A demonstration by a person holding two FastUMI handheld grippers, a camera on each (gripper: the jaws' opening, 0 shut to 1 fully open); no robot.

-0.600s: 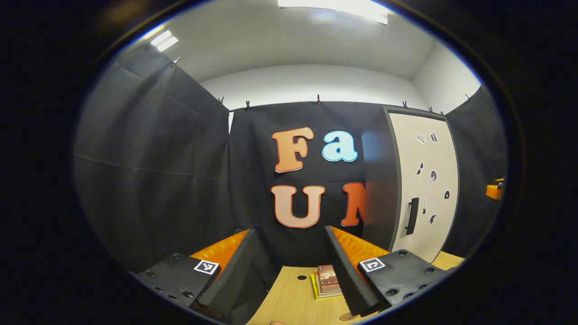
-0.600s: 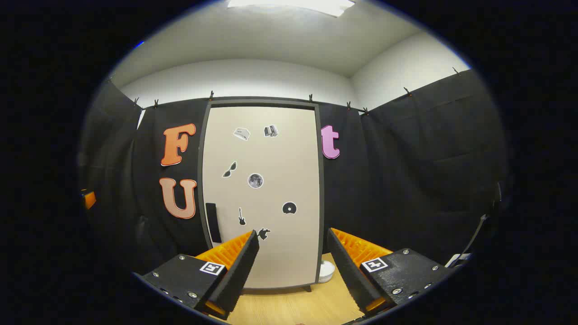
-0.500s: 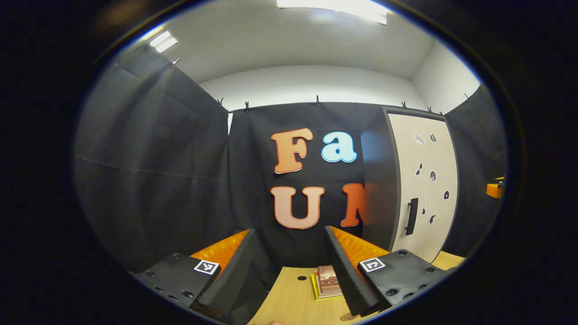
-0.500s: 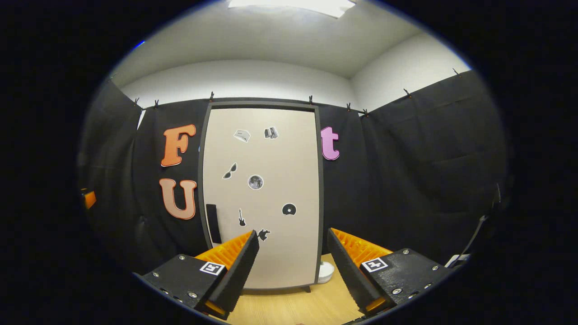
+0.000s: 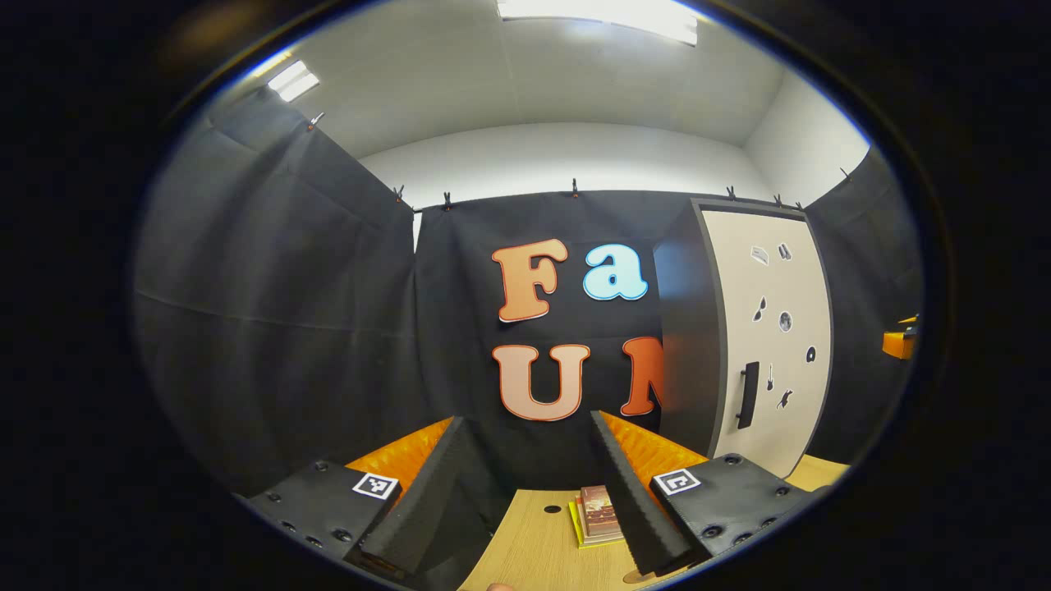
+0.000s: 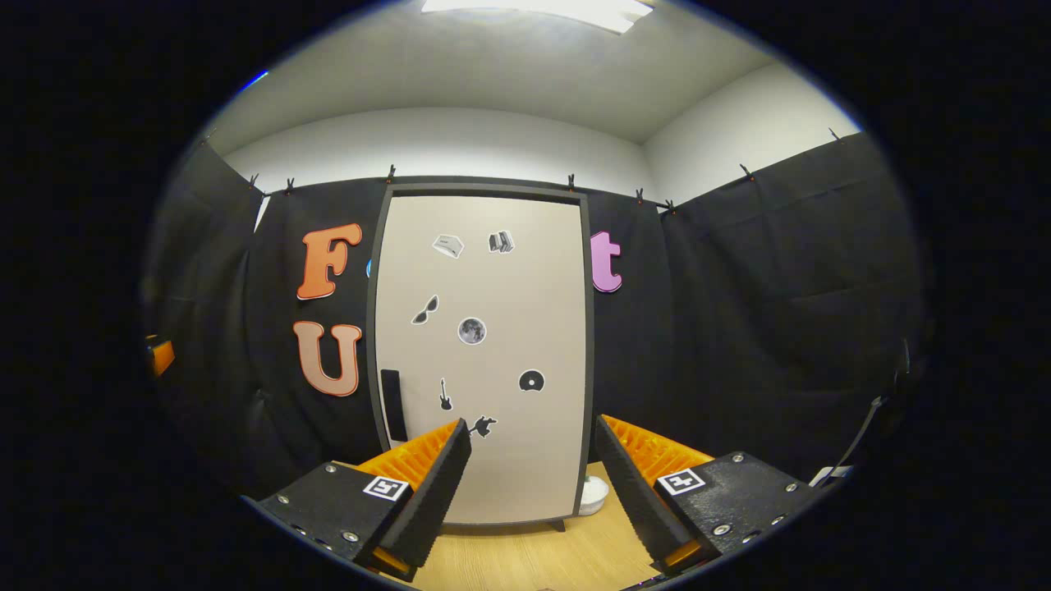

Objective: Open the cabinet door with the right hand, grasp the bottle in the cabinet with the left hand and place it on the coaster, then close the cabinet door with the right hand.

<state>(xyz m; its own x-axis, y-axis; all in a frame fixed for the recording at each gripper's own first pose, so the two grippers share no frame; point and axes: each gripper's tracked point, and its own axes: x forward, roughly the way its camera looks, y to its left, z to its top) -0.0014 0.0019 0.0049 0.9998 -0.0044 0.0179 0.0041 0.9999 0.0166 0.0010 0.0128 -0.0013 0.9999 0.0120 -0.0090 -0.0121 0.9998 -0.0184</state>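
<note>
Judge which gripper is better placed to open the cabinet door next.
Right. The right gripper, open, faces the closed cabinet door squarely, handle just ahead; the left gripper points at the wall.

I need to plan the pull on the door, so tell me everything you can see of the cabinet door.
The cabinet door is a tall, upright, pale beige panel in a dark frame, shut flush. A dark vertical handle sits low along its left edge. Small dark stickers are scattered over its face. The cabinet stands on a light wooden table. The right gripper, jaws open, faces the door without touching it. The left gripper view shows the door at an angle.
</note>
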